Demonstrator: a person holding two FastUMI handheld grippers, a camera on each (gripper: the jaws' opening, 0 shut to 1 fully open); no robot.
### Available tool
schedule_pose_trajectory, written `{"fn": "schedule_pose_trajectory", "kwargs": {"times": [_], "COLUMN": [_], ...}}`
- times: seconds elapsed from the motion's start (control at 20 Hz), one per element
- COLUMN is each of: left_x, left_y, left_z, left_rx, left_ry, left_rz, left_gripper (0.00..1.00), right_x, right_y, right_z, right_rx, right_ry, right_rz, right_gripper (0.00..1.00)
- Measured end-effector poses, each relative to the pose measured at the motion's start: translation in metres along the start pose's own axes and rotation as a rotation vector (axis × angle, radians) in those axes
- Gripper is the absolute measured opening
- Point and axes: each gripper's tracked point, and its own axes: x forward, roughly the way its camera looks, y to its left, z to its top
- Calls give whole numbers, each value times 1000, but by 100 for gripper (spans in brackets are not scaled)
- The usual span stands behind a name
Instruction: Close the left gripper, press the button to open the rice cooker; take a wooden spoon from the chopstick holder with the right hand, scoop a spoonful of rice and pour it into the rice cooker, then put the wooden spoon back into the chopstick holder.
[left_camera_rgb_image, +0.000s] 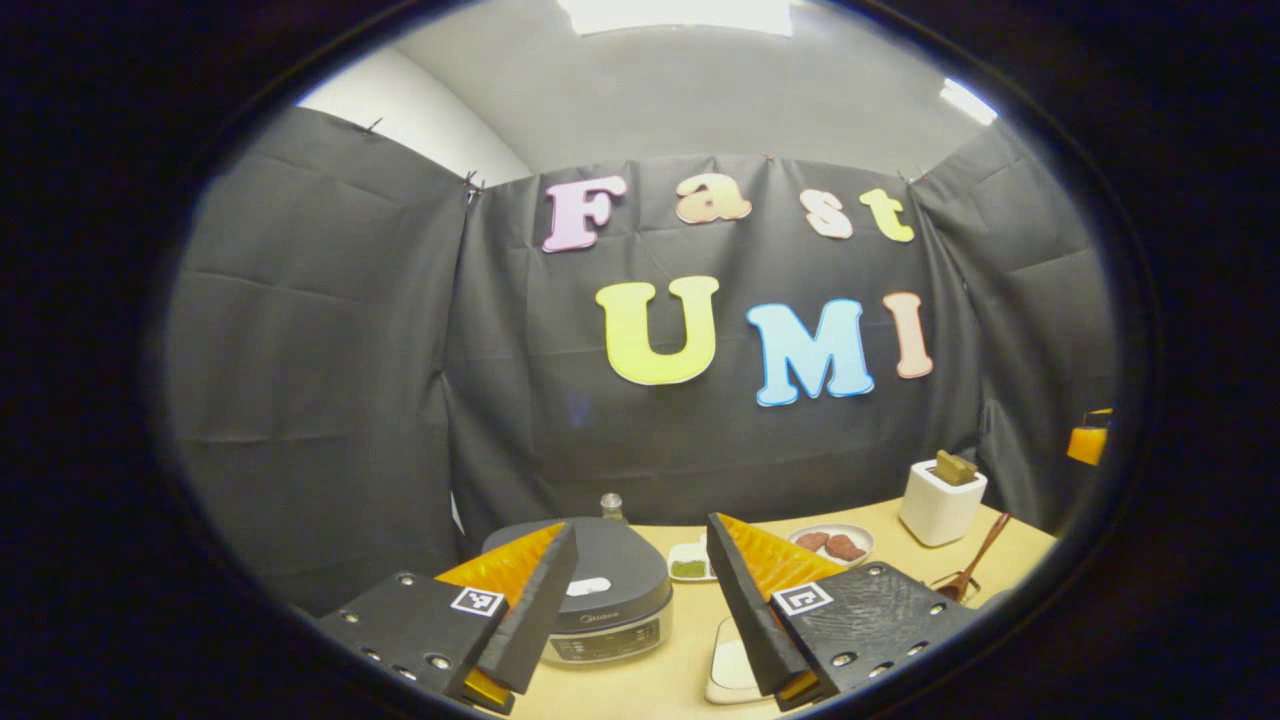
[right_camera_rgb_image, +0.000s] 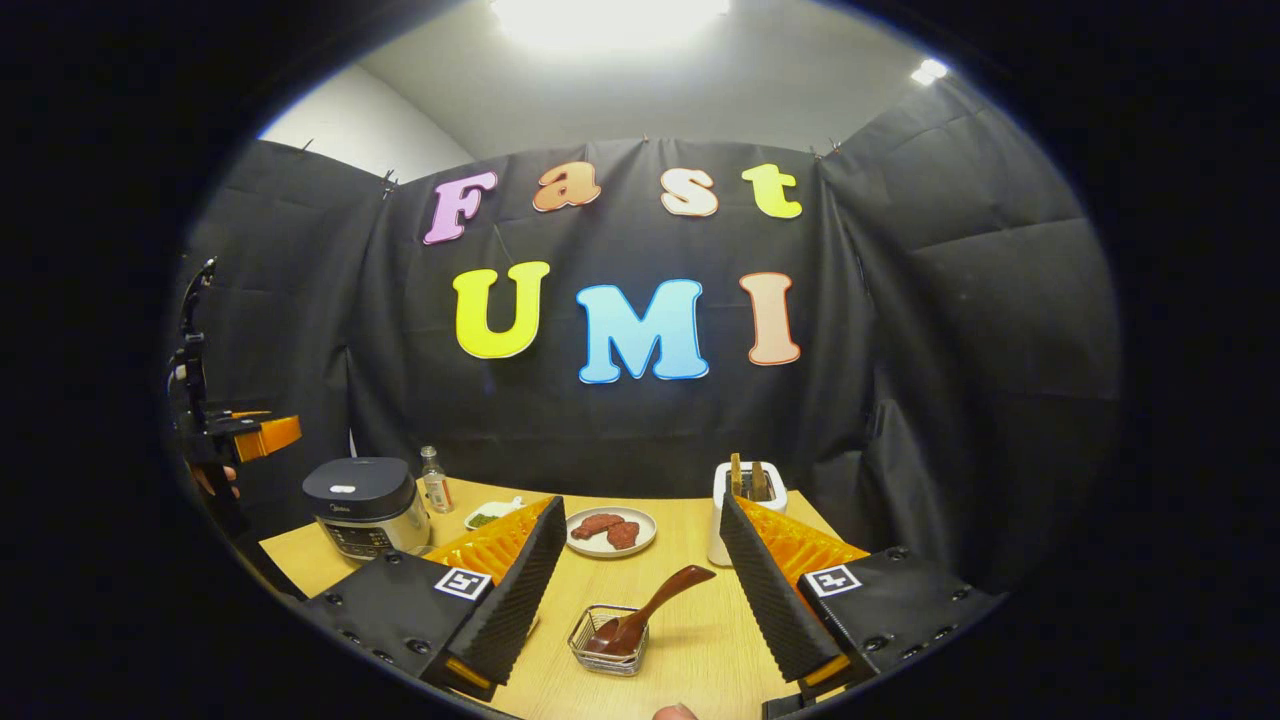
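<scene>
Pale wood-grain surface (right_camera_rgb_image: 690, 640) carries a round, dark-lidded rice cooker (right_camera_rgb_image: 366, 505), lid down, at the left of the right gripper view, and a small wire-mesh holder (right_camera_rgb_image: 610, 640) at bottom centre with a glossy brown wooden spoon (right_camera_rgb_image: 650, 605) leaning in it. Right gripper (right_camera_rgb_image: 640, 585) stands wide open, empty, its ridged fingers either side of the holder. Left gripper (left_camera_rgb_image: 640, 590) is also wide open and empty, above the cooker at the bottom of its view.
</scene>
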Motion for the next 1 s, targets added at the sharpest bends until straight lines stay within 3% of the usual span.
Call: {"fn": "schedule_pose_trajectory", "kwargs": {"times": [0.65,1.0], "left_x": [-93,-126], "left_y": [20,37], "left_z": [29,40], "left_rx": [17,15], "left_ry": [-54,-88], "left_rz": [-80,-80], "left_gripper": [81,82], "right_x": [-55,-75], "right_y": [56,77], "right_z": [23,32], "right_rx": [6,-25], "right_ry": [-63,-93], "right_rz": [-20,-21], "right_gripper": [98,98]}}
